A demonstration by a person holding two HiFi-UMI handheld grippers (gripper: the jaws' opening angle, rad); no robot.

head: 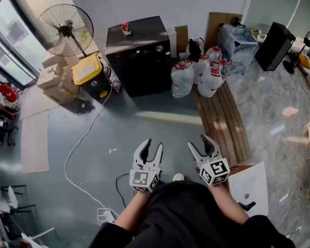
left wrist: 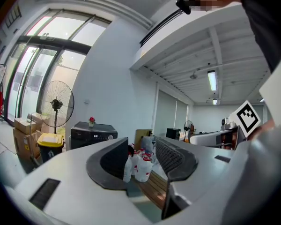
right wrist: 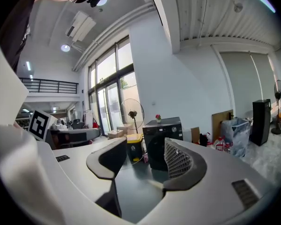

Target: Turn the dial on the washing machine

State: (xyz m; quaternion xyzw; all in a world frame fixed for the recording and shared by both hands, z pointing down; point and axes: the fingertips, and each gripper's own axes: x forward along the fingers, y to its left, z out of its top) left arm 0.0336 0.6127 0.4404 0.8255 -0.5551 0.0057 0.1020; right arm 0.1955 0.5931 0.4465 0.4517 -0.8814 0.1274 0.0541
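Observation:
The black washing machine stands against the far wall, well ahead of me across the grey floor. A small round dial shows on its front panel, and a red flower pot sits on top. My left gripper and right gripper are held side by side close to my body, far from the machine, both open with nothing between the jaws. In the left gripper view the machine lies left of the open left gripper. The right gripper view has the machine straight ahead, between the open jaws of the right gripper.
A standing fan, cardboard boxes and a yellow-lidded bin stand left of the machine. White tied bags cluster on its right beside a wooden bench. A white cable trails over the floor. A white stool is near my right side.

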